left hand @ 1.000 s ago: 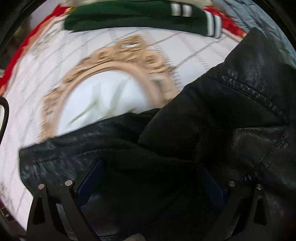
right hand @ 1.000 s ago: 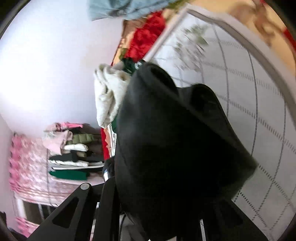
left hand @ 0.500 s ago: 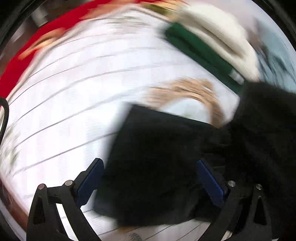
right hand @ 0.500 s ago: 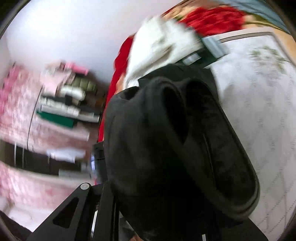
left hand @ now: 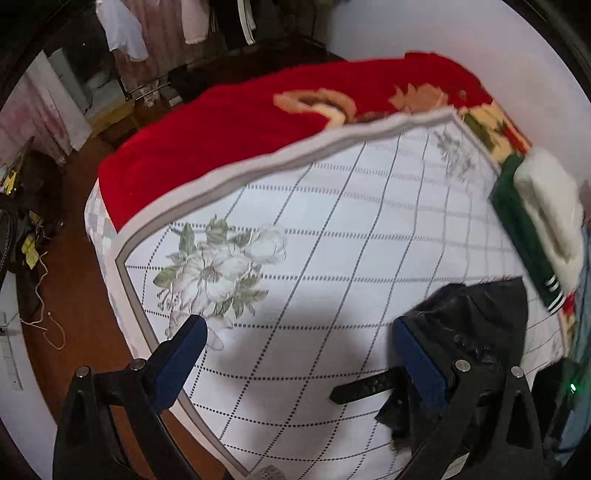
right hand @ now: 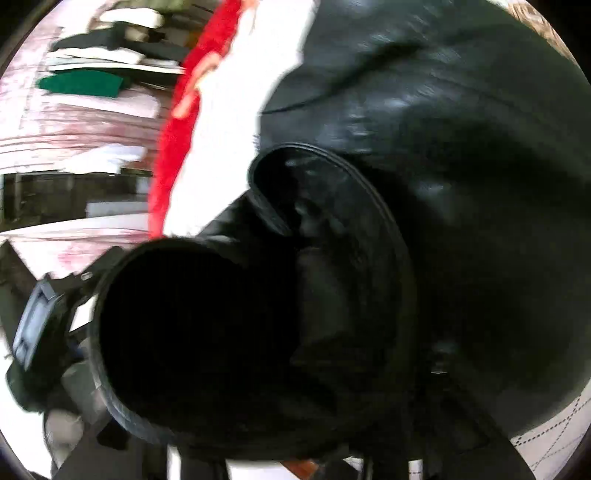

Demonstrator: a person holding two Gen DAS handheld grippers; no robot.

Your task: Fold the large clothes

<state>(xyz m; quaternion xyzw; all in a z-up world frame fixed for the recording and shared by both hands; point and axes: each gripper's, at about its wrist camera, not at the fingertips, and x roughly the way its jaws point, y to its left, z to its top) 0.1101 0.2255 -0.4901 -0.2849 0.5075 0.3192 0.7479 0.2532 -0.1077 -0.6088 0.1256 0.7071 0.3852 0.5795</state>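
A: Well, nearest the lens, the left tool [left hand: 295, 358] stands wide open above the quilt, with nothing between its blue pads [left hand: 183, 349].

B: And the black leather jacket [left hand: 476, 317]?

A: It lies on the white checked quilt [left hand: 351, 240] just beside the left tool's right-hand pad, bunched against that finger but not clamped by it. A black strap [left hand: 364, 386] from it lies flat on the quilt between the two pads.

B: What does the right wrist view give?

A: Almost only jacket [right hand: 424, 147]. A dark cuff opening [right hand: 195, 332] fills the near middle of the view, and glossy black leather rises behind it. The right tool is buried under the fabric, so whether it is open or closed cannot be told.

B: Anything else close by there?

A: To the left of the cuff, a grey device [right hand: 33, 325] shows, too blurred to identify.

B: Farther from the jacket?

A: Beyond it, at the quilt's far right edge, a folded green garment [left hand: 524, 236] with white stripes lies under a folded white fleece [left hand: 550, 206]. A printed flower [left hand: 218, 269] sits on the quilt to the jacket's left. Past the quilt's grey border spreads a red blanket [left hand: 240, 136] on the bed, and farther still, clothes [left hand: 125, 33] hang in the room.
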